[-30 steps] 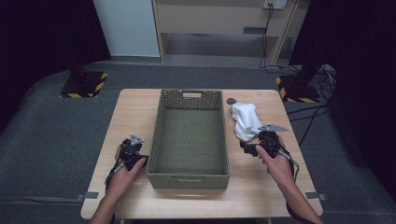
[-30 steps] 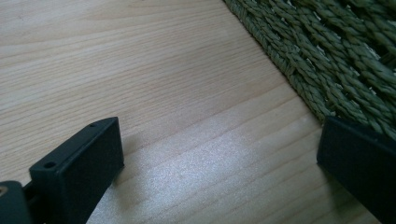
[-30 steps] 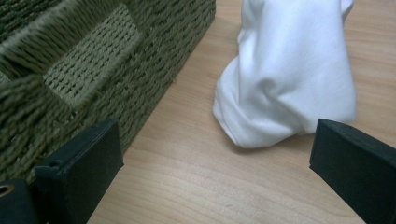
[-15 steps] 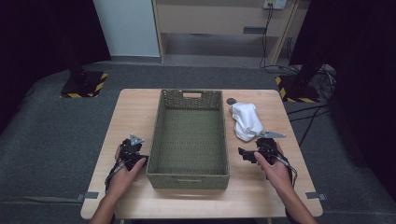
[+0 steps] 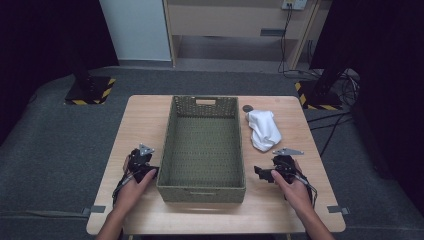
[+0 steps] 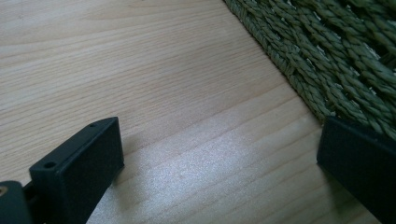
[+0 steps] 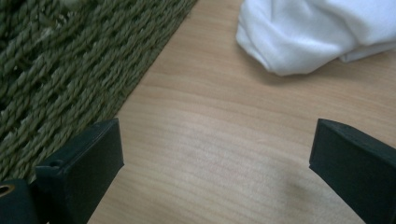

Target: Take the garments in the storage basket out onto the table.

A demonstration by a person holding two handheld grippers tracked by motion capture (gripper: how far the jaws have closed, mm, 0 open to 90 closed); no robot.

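Observation:
A green woven basket (image 5: 204, 185) stands empty in the middle of the wooden table (image 5: 145, 115). To its right lies a crumpled white cloth (image 5: 263, 129), whose near edge (image 7: 299, 42) shows ahead of my right gripper. My right gripper (image 5: 263, 173) rests on the table right of the basket, below the cloth; its jaws stand wide apart over bare wood (image 7: 219, 154). Left of the basket my left gripper (image 5: 142, 167) sits low on the table, also open, with the basket wall (image 6: 336, 60) close by its right jaw.
A small dark round object (image 5: 247, 108) lies at the table's far edge beside the cloth. Black stands with yellow-striped bases (image 5: 90, 90) stand on the floor beyond both far corners, with cables (image 5: 335, 125) on the right. Bare wood stretches along the table's left side.
My right gripper has drawn back from the cloth toward the near edge of the table, leaving the cloth where it lay. The left gripper has stayed still.

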